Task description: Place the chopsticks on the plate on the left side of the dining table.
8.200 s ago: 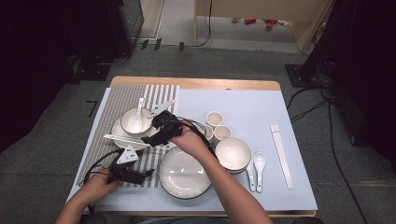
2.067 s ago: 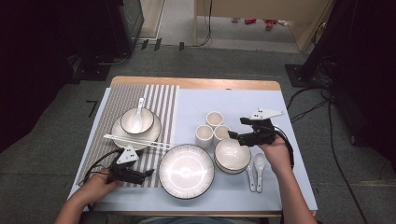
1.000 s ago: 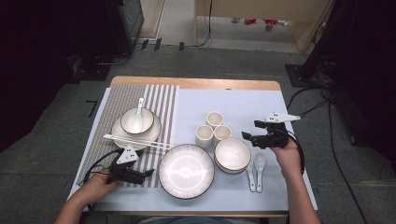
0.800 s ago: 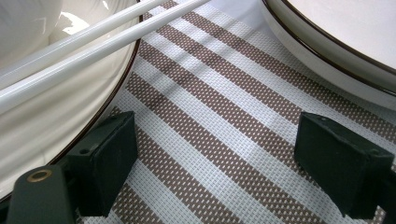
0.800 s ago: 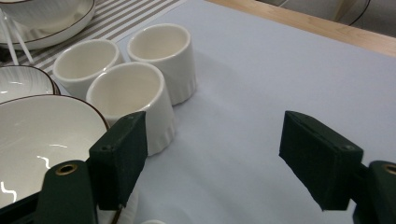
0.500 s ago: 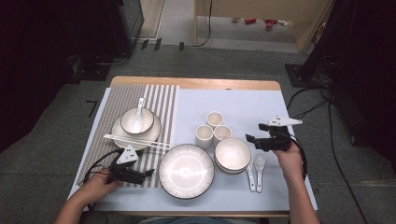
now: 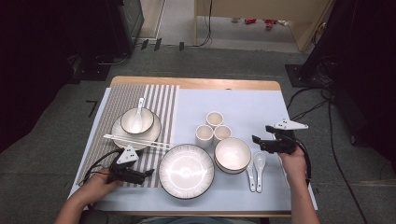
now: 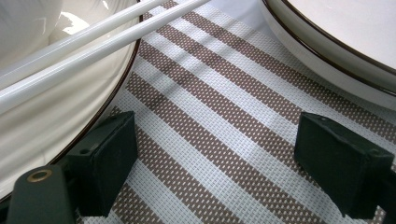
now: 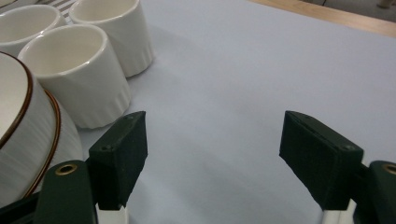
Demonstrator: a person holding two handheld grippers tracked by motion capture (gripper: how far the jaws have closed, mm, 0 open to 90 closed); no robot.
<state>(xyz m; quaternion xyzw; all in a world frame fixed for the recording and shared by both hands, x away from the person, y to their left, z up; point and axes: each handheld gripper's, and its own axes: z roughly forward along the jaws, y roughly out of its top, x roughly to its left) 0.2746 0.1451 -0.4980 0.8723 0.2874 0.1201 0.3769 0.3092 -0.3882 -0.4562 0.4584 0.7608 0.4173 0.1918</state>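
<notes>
Tools (image 7: 258, 142) (image 7: 148, 173) gape empty: right beside bowl (image 7: 232, 154), left on placemat (image 7: 119, 100).

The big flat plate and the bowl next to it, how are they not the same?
The plate is wide and shallow; the bowl beside it is narrower and deep, with tall ribbed sides. The plate lies half on the striped placemat; the bowl sits wholly on the pale blue cloth. The bowl stands close to the three cups and the two spoons; the plate is nearer the chopsticks. Both are white, round, dark-rimmed and empty.
</notes>
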